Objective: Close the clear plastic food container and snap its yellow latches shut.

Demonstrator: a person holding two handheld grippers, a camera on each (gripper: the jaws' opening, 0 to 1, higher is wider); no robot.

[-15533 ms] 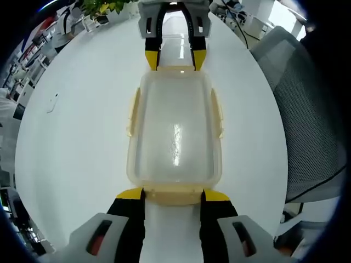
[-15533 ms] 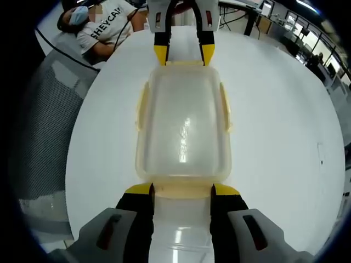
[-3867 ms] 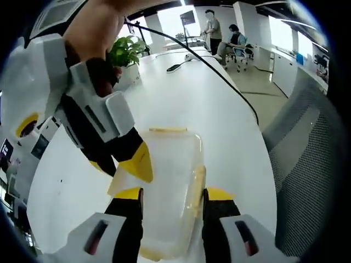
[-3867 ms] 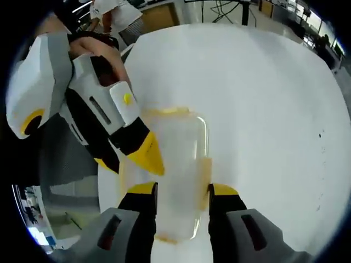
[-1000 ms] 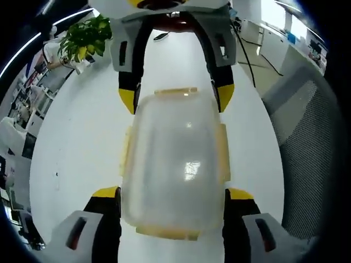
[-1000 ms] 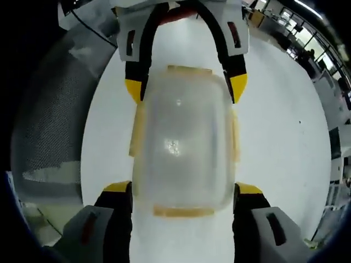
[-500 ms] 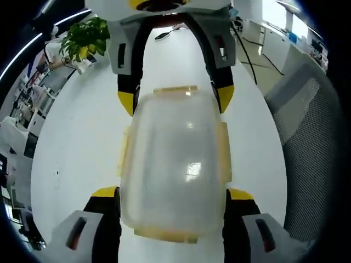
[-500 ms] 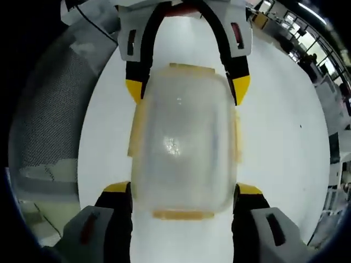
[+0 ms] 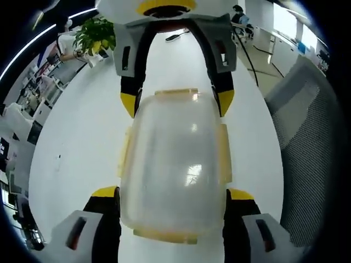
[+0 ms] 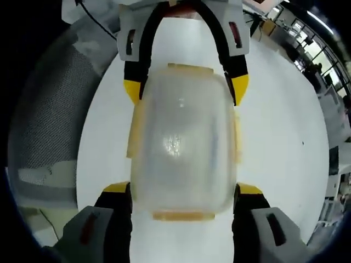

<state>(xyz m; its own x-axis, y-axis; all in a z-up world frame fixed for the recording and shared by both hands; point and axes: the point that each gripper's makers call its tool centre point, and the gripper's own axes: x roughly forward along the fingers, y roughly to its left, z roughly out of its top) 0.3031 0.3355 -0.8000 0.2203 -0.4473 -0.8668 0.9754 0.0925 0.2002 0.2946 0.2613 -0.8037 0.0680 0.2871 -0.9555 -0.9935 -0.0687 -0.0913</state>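
Clear plastic food container [image 9: 174, 167] sits lid-on at frame centre in the left gripper view, on a white table [image 9: 77, 142]; nothing visible inside through the cloudy lid. Yellow latches [image 9: 223, 152] run along its long sides and short ends; whether they are snapped down, cannot tell. Left gripper [image 9: 173, 196] at lower frame, jaws spread wide, one yellow tip at each near corner of the container, holding nothing. Right gripper [image 9: 176, 101] enters from the top, jaws likewise spread across the far end.

Right gripper view: same container [image 10: 181, 145] at centre, right gripper [image 10: 184, 192] below, left gripper [image 10: 184, 87] above.

Surroundings: potted plant [image 9: 96, 34] upper left, black cable [image 9: 249, 46] upper right, grey mesh chair [image 9: 307, 137] at right edge.
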